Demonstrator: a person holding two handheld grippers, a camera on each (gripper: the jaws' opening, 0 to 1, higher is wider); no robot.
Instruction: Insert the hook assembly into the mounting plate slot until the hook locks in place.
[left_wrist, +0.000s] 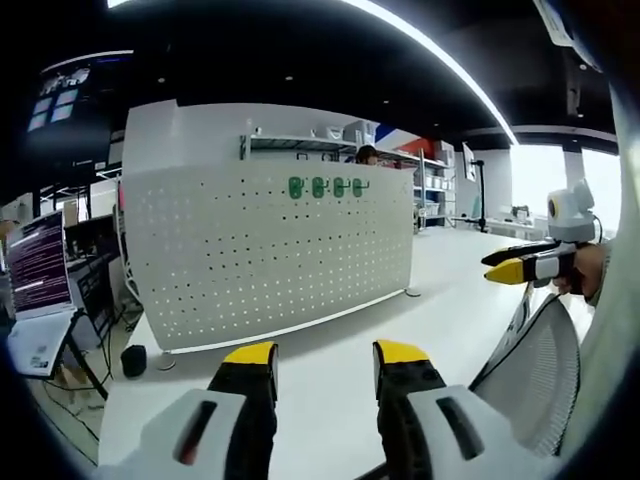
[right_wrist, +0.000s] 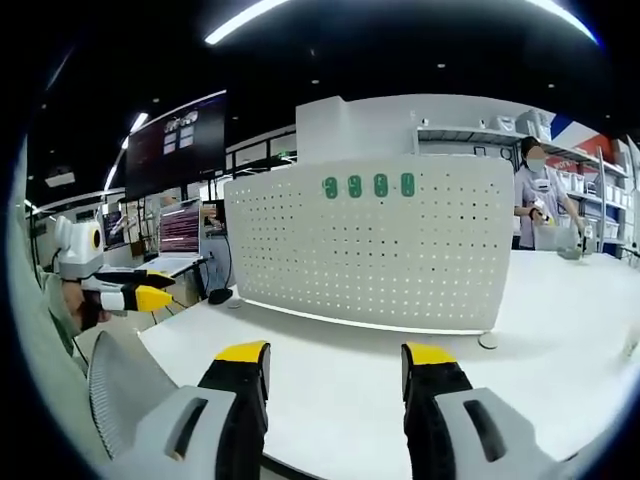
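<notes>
I see both my grippers, left (left_wrist: 325, 368) and right (right_wrist: 342, 368), hovering wide open and empty above the white table (left_wrist: 330, 345). The white pegboard mounting plate (right_wrist: 375, 245) stands upright ahead, four green hooks (right_wrist: 368, 186) lined along its top edge.

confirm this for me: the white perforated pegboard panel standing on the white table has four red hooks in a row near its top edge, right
Not quite. The four hooks near the top edge of the white perforated pegboard panel are green, not red, as the right gripper view shows. The rest holds: the panel stands upright on the white table.
</notes>
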